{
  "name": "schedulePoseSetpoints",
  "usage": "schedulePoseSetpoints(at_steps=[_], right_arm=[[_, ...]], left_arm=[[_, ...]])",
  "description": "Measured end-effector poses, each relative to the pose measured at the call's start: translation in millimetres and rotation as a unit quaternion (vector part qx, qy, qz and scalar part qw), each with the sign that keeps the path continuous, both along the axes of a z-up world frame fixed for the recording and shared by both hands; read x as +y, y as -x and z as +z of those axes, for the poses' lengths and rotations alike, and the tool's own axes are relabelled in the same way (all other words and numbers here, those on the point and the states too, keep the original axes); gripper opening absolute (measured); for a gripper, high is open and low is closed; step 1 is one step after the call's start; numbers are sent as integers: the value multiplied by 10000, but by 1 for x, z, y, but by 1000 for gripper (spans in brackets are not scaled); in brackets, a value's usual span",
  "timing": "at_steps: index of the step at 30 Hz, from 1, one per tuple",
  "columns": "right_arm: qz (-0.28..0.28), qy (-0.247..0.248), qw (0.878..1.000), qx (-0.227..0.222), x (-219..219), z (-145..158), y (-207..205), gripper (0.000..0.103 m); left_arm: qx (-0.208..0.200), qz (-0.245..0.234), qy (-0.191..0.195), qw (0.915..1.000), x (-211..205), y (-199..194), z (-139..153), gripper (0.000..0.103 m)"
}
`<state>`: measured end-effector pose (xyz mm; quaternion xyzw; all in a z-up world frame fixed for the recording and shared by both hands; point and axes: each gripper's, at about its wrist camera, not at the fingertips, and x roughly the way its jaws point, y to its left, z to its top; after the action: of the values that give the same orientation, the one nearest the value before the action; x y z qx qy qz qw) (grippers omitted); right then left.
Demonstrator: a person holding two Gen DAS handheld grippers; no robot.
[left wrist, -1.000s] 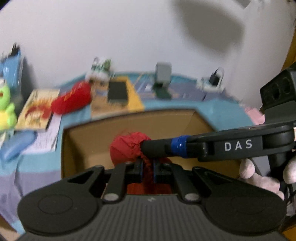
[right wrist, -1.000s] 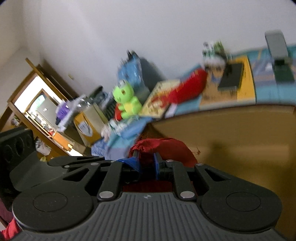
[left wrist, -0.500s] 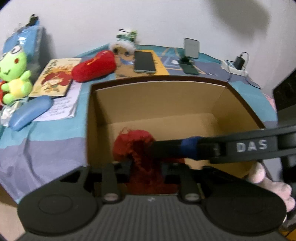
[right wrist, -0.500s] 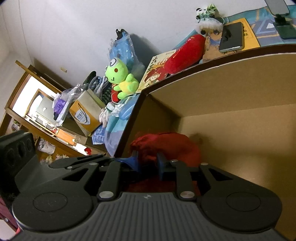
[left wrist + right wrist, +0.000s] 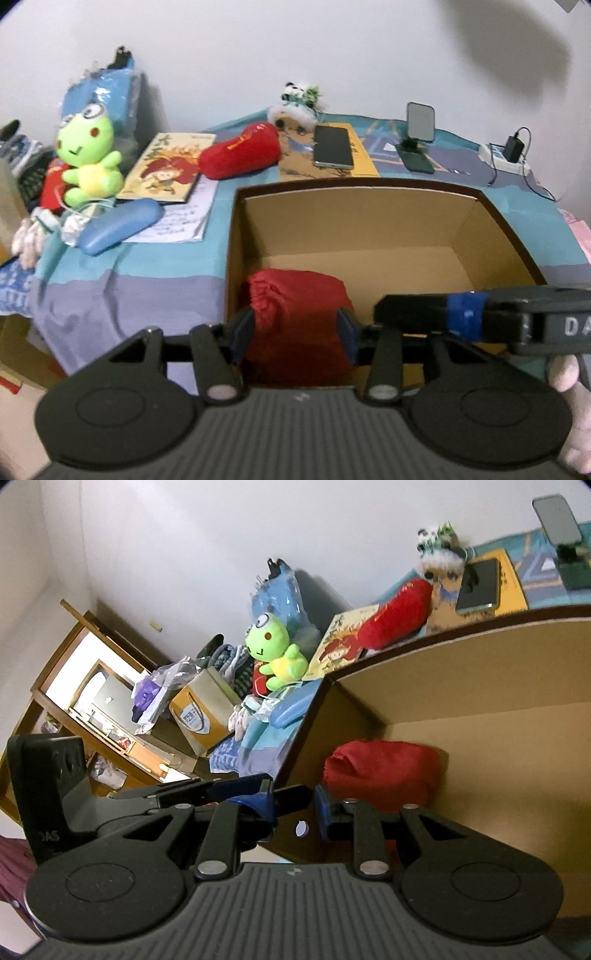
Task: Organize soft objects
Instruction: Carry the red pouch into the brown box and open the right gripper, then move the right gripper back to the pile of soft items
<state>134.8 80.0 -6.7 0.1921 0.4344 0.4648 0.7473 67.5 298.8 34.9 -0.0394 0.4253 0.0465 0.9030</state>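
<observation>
**Red bundle lies in the box, both grippers loosened**

Blue and purple patterned cloth (image 5: 155,269) covers the surface against a white wall, and an open cardboard box (image 5: 354,221) stands on it. Inside the box, in its near left corner, a red cloth bundle (image 5: 295,314) is seen resting on the floor.

The left gripper (image 5: 295,332) is held over the near edge of the box with its jaws partly open; they have just been opening. The bundle sits between the blue pads, and whether they touch its sides cannot be told. The right gripper (image 5: 294,806) is seen at the box's left wall, its jaws narrowly parted after opening, with nothing between them; the bundle lies just beyond its right finger.

Behind and left of the box, a red plush (image 5: 240,151), a green frog plush (image 5: 86,155), a picture book (image 5: 166,166), a blue case (image 5: 120,225) and a phone (image 5: 332,146) are laid on the cloth.
</observation>
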Motion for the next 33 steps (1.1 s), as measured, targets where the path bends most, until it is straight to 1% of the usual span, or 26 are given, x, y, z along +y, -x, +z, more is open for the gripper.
schedulePoseSetpoints(at_steps=[5,10,14,18,23,27,33], right_arm=[[-47,119,9995,-287,-13,11,14,9],[-30,209,9983,-538,-29,18,32,10],[-150,287,9968,-729,-42,21,46,10],[-276,337,9962,-751,-59,20,55,10],[-309,435,9954,-801,-79,17,62,10],[-405,459,9948,-818,-94,14,69,11],[-278,572,9943,-851,-112,9,82,11]], left_arm=[[-8,145,-111,9998,-14,11,9,48],[-49,298,-277,9992,-37,25,18,50],[-36,379,-381,9986,-57,35,20,51],[57,449,-398,9982,-76,44,16,52],[183,549,-597,9965,-101,52,10,52],[259,593,-674,9956,-119,58,5,53],[337,544,-778,9949,-144,62,-2,54]])
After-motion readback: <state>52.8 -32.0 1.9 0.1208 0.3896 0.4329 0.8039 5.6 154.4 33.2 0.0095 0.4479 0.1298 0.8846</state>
